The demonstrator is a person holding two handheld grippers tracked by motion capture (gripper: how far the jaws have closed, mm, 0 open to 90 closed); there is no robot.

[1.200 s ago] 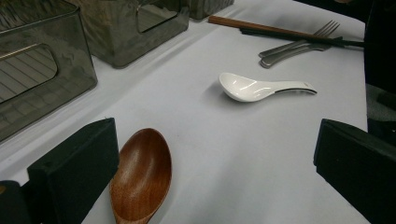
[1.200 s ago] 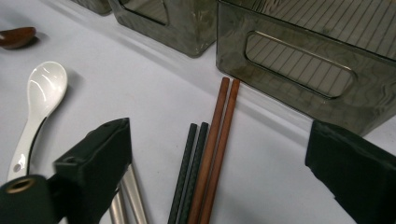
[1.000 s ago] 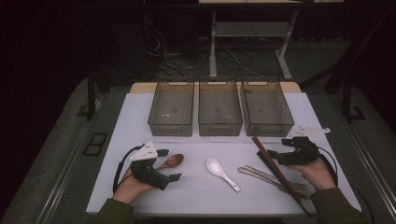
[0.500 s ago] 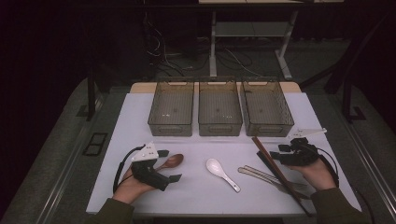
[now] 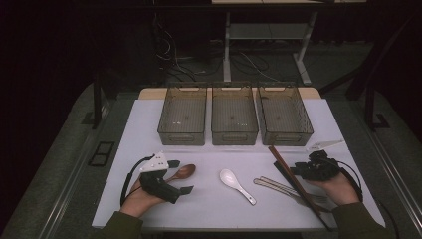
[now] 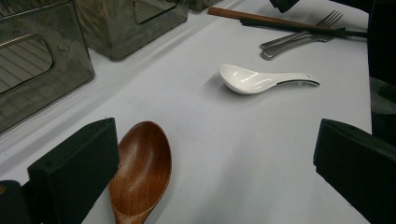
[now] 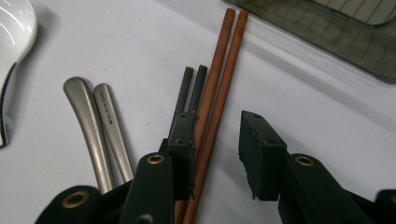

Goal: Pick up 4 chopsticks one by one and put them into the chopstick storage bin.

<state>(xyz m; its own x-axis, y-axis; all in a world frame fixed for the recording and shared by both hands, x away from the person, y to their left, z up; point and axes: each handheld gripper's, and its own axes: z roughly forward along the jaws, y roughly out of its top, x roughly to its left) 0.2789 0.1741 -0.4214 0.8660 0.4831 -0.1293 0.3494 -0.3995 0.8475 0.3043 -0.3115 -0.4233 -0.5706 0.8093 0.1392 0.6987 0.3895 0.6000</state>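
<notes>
Overhead first: I see my left gripper resting on the white table near its front edge, jaws spread wide, with the wooden spoon lying between them, its bowl pointing toward the middle of the table. A white ceramic spoon lies well apart to the right, and beyond it two metal forks lie side by side. My right gripper sits over the brown wooden chopsticks, which run diagonally from near the rightmost of three grey mesh bins down toward the front right corner. From the left gripper view, I see both jaws standing far apart and touching nothing; the wooden spoon lies flat just beside the left-hand jaw, the ceramic spoon farther off, the forks and chopsticks beyond it, and two bins at the upper left. From the right gripper view, I see the jaws partly open, straddling the paired brown chopsticks, which pass close along the inner face of the left-hand jaw, with clear space on the other side. Black chopsticks lie just beside them, then the two fork handles, and the ceramic spoon at the far edge.
</notes>
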